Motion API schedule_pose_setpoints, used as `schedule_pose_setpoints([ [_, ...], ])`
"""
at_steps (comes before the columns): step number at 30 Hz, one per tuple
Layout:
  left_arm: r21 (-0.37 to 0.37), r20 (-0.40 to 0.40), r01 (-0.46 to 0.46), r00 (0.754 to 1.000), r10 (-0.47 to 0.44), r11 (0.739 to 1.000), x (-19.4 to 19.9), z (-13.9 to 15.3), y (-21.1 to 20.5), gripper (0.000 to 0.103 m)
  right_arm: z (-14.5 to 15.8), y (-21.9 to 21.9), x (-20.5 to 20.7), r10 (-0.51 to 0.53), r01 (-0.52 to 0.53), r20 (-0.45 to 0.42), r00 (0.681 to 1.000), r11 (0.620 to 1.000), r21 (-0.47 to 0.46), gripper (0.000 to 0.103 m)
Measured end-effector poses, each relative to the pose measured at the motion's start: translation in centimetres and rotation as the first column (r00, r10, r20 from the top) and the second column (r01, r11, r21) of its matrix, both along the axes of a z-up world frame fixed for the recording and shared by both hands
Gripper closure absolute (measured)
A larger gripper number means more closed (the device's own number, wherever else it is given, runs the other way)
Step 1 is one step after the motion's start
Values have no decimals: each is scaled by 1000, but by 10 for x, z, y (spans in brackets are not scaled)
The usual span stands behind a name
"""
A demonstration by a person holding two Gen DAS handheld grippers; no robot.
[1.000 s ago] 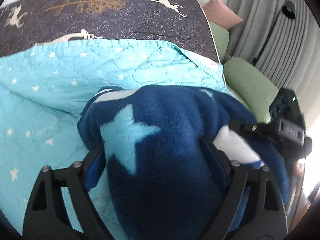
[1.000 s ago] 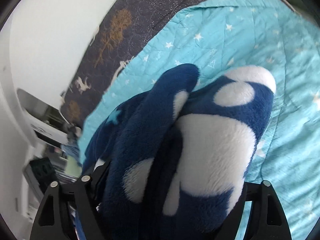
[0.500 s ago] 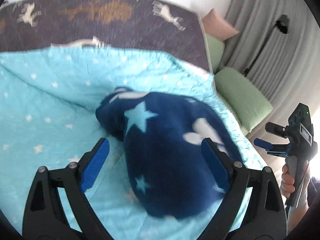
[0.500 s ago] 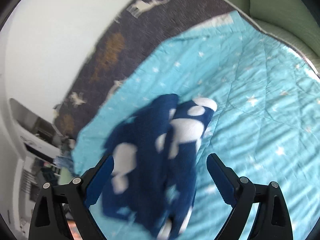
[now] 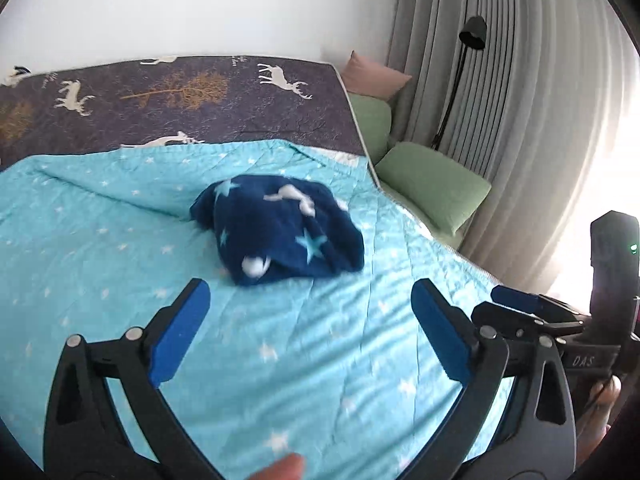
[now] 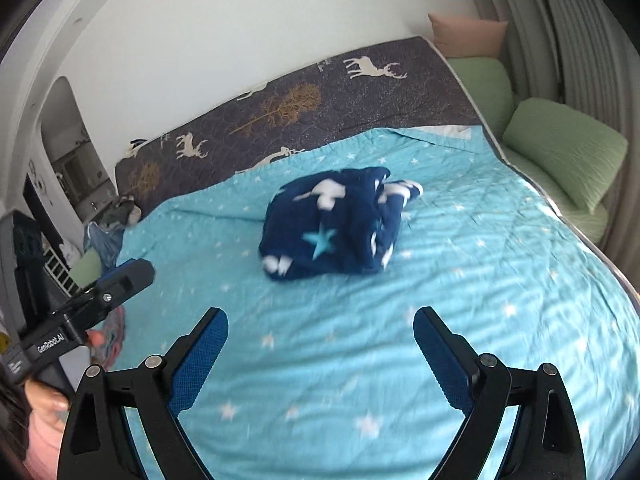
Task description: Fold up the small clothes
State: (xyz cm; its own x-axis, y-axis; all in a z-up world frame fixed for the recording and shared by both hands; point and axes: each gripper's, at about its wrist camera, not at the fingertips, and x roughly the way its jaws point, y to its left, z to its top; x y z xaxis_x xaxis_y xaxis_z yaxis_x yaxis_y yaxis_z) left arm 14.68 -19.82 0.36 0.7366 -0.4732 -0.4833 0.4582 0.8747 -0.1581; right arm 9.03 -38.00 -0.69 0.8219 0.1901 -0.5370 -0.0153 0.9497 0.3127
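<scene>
Navy fleece garment (image 5: 278, 230) with white shapes and light-blue stars lies bundled near the middle of the turquoise star-print quilt (image 5: 120, 248), touching no gripper.

Left gripper (image 5: 310, 332): jaws spread wide, having just been opening, nothing between them; blue pads hang over bare quilt, well short of the bundle.

Right gripper (image 6: 320, 352): jaws likewise spread wide, just been opening, nothing between them; garment (image 6: 334, 224) sits beyond the fingertips.

Each gripper shows in the other's view, at the frame edge, gripped by a hand.

Behind the quilt: dark bedcover with deer and tree print (image 5: 180, 96). 2 green cushions (image 5: 434, 186) and 1 pink cushion (image 5: 374, 76) lie beside the bed, by grey curtains (image 5: 500, 80) and a black floor lamp (image 5: 472, 32).
</scene>
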Motion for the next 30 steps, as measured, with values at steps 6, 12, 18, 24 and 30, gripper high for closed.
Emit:
schedule_pose_setpoints([
  [6,56,39,-50,998,48,997,-54,1,-2,3,-1,15,-41,-82,84,40,996,994,-68,7],
  [12,86,98,-64,994,55,994,-90,6,-3,3,12,17,-70,-113,121,105,988,990,-71,3],
  [18,99,103,-53,994,43,994,-106,3,-6,2,15,20,-82,-108,117,114,988,990,-79,3],
  [24,101,94,-48,995,39,994,-114,0,-10,2,14,25,-86,-101,111,113,988,990,-88,3],
  [30,95,92,-42,995,33,995,-118,-2,-9,2,14,30,-90,-111,124,111,988,986,-110,3],
])
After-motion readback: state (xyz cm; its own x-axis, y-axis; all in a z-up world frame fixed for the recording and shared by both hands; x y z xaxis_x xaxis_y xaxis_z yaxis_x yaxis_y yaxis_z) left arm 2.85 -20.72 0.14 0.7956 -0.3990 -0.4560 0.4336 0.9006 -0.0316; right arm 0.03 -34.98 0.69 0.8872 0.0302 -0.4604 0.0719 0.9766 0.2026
